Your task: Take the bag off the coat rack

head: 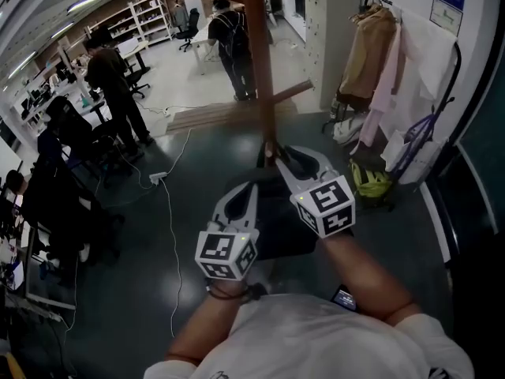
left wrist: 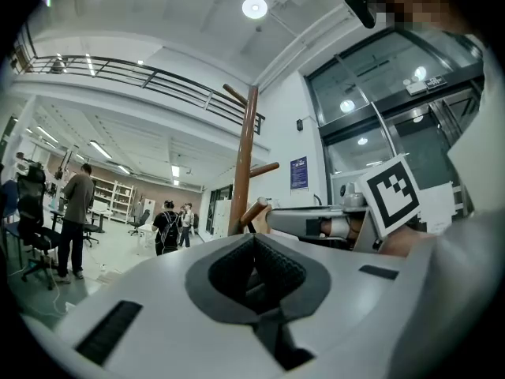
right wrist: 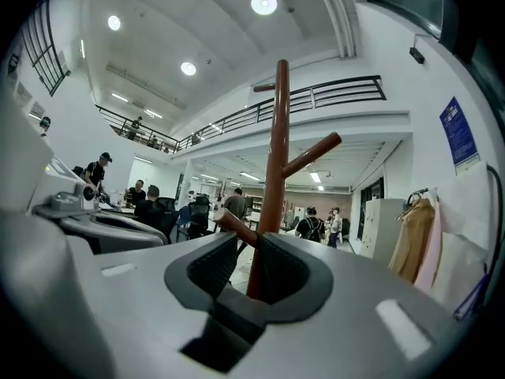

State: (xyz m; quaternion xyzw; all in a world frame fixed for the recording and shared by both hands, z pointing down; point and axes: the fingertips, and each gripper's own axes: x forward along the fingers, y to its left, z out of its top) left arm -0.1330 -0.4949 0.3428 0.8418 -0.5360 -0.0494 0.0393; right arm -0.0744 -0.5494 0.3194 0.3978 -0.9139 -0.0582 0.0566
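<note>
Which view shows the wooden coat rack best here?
The right gripper view: the coat rack stands close and central, with its pole and pegs clear. The head view looks steeply down the pole, and the left gripper view shows it farther off.

Two pale grey shells up front, left claw (head: 241, 189) and right claw (head: 278, 153), smooth and tapering; each carries a marker cube (head: 226, 253) of black-and-white squares; dark ribbed pads (left wrist: 276, 268) line the insides; there's a white short-sleeved T-shirt (head: 316, 334); a dark wristband (head: 229, 292) sits on the left.
</note>
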